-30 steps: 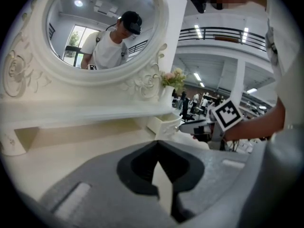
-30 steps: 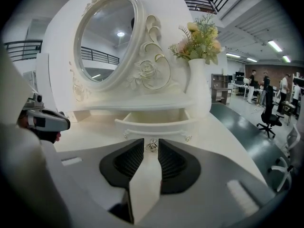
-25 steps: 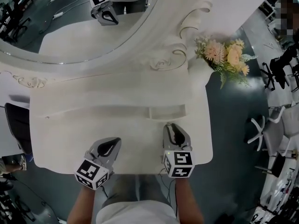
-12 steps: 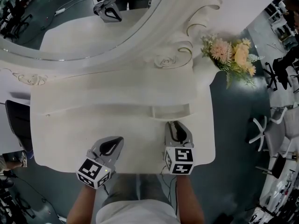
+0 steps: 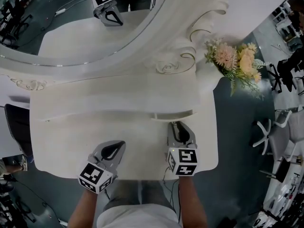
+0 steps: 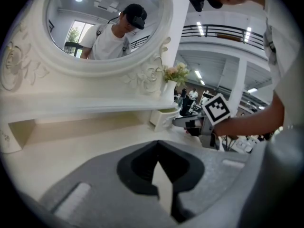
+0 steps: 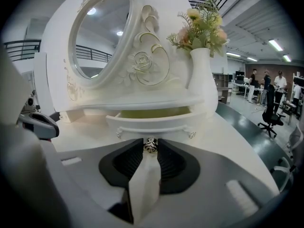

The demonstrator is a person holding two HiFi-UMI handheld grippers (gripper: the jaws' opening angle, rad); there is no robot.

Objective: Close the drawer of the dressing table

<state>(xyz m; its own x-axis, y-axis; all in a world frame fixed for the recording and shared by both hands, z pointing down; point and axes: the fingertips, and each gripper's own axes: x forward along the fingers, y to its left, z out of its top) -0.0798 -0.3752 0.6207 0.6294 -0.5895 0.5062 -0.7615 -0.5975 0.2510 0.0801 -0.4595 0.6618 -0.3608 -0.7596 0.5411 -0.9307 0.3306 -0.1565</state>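
Drawer knob (image 7: 151,145) first: my right gripper (image 7: 151,149) has its jaws closed down on the small metal knob, which is pinched at their very tips. My left gripper (image 6: 158,144) hovers low over the bare near part of the dressing table (image 5: 66,141), well to the left. Its jaws are pressed together with nothing in them.

Just beyond the knob, the drawer (image 7: 152,122) stands a little way out from under the low shelf (image 7: 142,102). A strip of its pale yellow inside shows above the curved front. Seen from the head view, the drawer (image 5: 173,114) sits under the right part of that shelf, directly ahead of my right gripper (image 5: 178,127). My left gripper (image 5: 114,148) is beside it, toward the table's front edge.

I judge the closing push to be in hand but unfinished. The next move calls for a straight, level shove on the knob until the front comes flush under the shelf, then letting go.

Farther back rises the carved oval mirror (image 5: 71,27). To its right stands a white vase (image 7: 202,80) of peach and cream flowers (image 5: 235,61).

No brand, label or readable writing shows anywhere. The only print is the black-and-white square marker pattern on my gripper cubes.
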